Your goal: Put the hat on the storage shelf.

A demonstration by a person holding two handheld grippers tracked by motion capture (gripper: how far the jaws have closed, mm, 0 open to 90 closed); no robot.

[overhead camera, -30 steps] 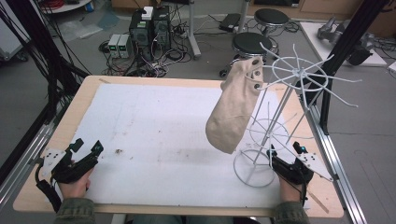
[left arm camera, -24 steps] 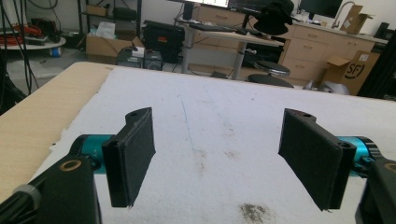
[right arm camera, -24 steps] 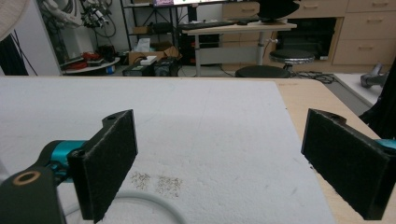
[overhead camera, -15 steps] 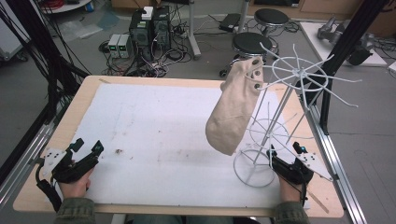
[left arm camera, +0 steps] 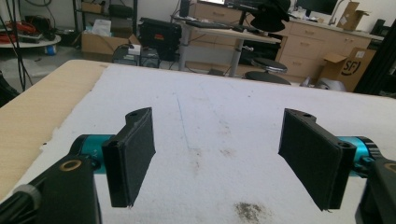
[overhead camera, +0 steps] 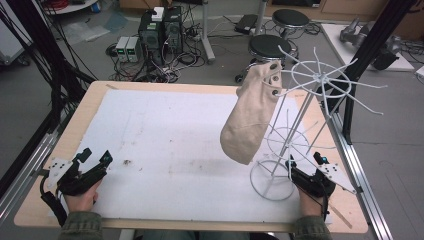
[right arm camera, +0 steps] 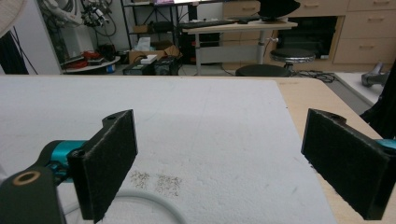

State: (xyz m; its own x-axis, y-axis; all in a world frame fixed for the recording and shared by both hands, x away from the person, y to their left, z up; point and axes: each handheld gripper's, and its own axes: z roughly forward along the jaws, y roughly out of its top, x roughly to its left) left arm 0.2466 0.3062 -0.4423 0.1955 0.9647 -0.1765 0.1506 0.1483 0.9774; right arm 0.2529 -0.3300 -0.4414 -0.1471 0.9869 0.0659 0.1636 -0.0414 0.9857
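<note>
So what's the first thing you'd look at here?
Probably the floppy beige cloth bag dangling from a prong of the white wire rack, which stands at the right side of the table. After that, the two black tools at the near edge: the left hand-held gripper and the right hand-held gripper, both with jaws open and holding nothing, on the white mat.

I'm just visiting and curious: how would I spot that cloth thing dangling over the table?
Start at the wooden table with its white mat and look to its right side, where a white wire rack stands. From one of the rack's upper arms hangs a beige cloth bag, clear of the mat. It is the one soft, tan thing among thin white wires.
</note>
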